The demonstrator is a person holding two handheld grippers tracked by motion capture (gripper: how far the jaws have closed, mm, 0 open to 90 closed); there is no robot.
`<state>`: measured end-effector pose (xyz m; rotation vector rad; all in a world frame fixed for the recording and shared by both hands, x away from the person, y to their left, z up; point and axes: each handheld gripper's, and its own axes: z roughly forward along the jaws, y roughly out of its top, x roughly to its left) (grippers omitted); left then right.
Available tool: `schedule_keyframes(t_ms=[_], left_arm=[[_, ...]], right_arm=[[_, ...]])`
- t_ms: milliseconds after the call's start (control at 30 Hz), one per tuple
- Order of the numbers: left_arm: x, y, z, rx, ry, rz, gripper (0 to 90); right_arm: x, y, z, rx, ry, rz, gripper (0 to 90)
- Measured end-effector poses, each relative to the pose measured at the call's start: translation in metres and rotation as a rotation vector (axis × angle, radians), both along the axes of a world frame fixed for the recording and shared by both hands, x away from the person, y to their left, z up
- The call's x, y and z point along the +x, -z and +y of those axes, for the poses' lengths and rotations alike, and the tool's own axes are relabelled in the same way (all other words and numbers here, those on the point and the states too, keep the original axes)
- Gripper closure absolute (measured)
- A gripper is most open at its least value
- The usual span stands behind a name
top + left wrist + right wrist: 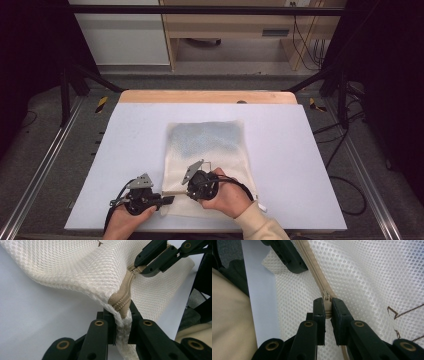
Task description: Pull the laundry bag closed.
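Note:
A cream mesh bag (207,140) lies flat in the middle of the white table, with a tan zipper (126,287) along its near edge. My left gripper (169,200) is at the bag's near left corner, and its jaws (121,315) are shut on the bag's edge at the zipper's end. My right gripper (186,192) sits just to the right of it. Its jaws (327,307) are shut on the zipper pull (326,298), with the zipper tape (310,261) running on ahead towards the left gripper (287,255). The fabric bulges up between the two grippers.
The white table top (125,150) has bare room on both sides of the bag and a wooden strip (207,96) at its far edge. Metal rails (45,165) run along the sides. A cream sleeve (260,225) comes in at the bottom.

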<state>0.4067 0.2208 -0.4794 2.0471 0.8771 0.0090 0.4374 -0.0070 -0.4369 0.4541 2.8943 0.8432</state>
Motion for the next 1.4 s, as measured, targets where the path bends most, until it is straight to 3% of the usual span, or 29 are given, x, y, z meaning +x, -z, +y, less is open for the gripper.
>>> schedule_keyframes(t_ms=[633, 1400], left_arm=[[-0.001, -0.001, -0.001, 0.010, 0.006, -0.007, 82.4], [-0.002, -0.002, -0.002, 0.027, 0.008, -0.026, 82.4]], right_arm=[[-0.002, 0.003, -0.017, 0.027, 0.031, 0.023, 82.3], [-0.002, 0.003, -0.022, 0.030, 0.040, 0.016, 82.3]])
